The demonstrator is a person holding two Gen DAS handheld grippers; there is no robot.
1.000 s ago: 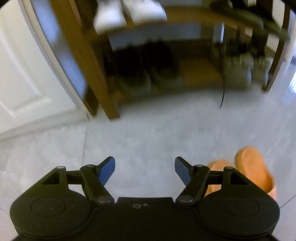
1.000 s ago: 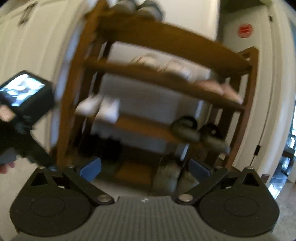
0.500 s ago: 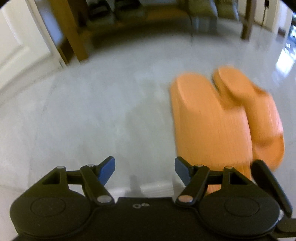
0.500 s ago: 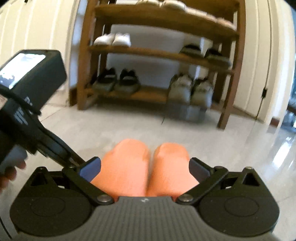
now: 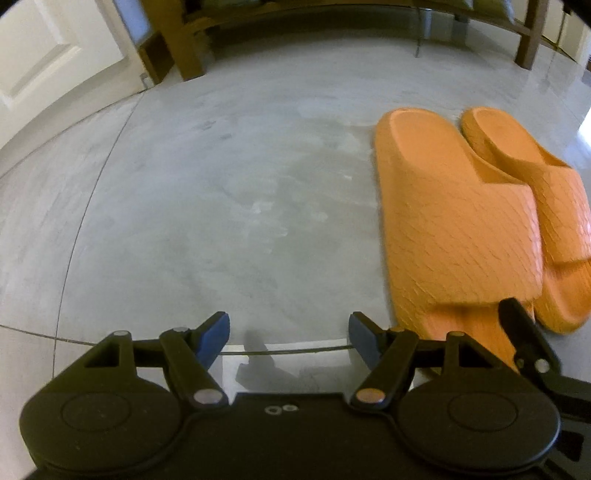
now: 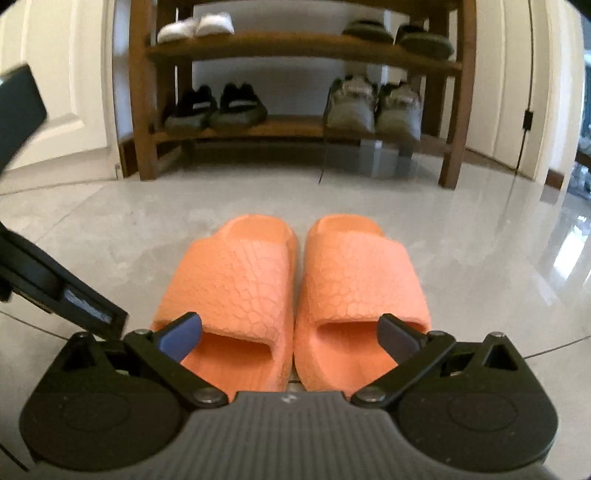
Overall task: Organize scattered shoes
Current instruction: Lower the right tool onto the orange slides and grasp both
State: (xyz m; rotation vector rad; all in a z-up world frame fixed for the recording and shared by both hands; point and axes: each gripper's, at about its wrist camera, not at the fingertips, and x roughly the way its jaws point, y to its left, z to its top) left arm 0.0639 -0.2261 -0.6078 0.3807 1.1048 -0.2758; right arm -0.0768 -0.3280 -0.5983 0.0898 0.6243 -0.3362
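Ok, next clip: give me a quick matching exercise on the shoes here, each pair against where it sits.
Things:
1. orange slippers
2. black sneakers
3. white shoes
4. grey sneakers

Places:
A. bottom shelf, right end
B. floor in front of the rack
C. upper shelf, left end
D. bottom shelf, left end

Pairs: 1-B, 2-D, 3-C, 4-A

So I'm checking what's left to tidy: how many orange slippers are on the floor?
2. The left orange slipper and the right orange slipper lie side by side on the floor before the wooden rack. Others may lie out of view.
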